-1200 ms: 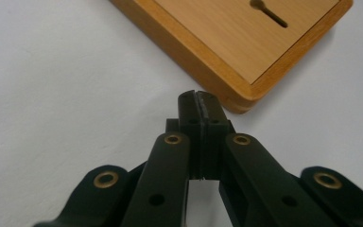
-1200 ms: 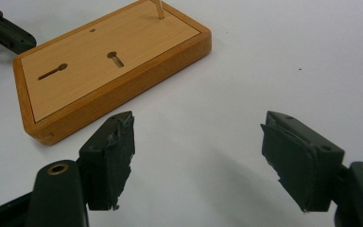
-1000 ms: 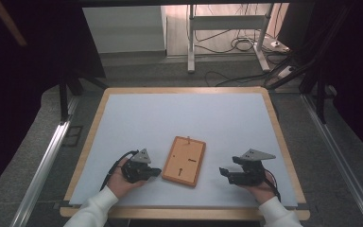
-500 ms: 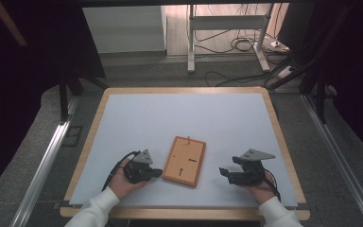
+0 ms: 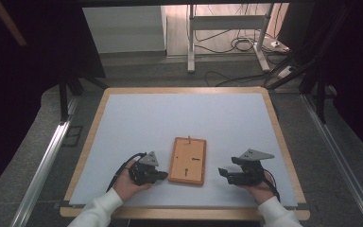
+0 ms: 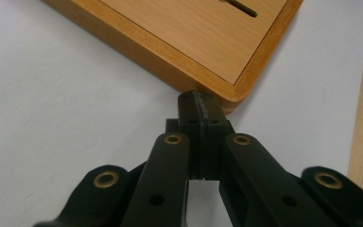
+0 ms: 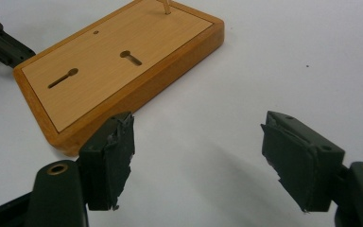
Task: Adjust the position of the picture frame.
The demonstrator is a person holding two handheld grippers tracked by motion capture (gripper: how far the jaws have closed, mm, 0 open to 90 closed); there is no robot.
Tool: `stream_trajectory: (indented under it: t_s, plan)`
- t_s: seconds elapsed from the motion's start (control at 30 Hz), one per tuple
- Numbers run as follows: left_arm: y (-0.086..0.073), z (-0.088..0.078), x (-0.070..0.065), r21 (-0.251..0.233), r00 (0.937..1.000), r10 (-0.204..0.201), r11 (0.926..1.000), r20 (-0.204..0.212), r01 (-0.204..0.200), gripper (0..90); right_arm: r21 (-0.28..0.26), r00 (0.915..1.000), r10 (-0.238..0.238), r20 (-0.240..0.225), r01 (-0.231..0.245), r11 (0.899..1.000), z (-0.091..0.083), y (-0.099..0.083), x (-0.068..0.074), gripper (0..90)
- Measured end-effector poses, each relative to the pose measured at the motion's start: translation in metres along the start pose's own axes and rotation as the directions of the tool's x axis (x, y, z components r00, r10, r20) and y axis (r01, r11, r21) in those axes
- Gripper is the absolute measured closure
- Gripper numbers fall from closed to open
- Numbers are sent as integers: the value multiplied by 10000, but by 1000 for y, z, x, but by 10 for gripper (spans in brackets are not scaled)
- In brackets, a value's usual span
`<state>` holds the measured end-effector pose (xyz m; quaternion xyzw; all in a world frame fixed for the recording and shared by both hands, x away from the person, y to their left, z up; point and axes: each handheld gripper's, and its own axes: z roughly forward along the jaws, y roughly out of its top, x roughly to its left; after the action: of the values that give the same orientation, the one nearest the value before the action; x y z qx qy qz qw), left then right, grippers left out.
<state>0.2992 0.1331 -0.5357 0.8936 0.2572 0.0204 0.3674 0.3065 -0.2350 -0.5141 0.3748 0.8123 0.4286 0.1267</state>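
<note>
One wooden board (image 5: pixel 187 161) lying flat, long axis running away from person, left hand-held gripper (image 5: pixel 163 176) closed empty, right hand-held gripper (image 5: pixel 223 173) wide.

board (image 5: pixel 187 161) on table (image 5: pixel 123 118) | left tool (image 5: pixel 163 176) touching its left corner | right tool (image 5: pixel 223 173) right, apart

Far end of the wooden board (image 6: pixel 184 33) past the left gripper view's top edge.
</note>
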Motion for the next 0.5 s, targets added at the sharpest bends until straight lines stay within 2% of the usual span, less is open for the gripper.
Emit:
stream_trajectory:
  t_s: [0.5]
  plan:
    - [7,7,-3,-30,10000,54,10000,69,-54,900,8,10000,6,31,-6,10000,0,0,0,260]
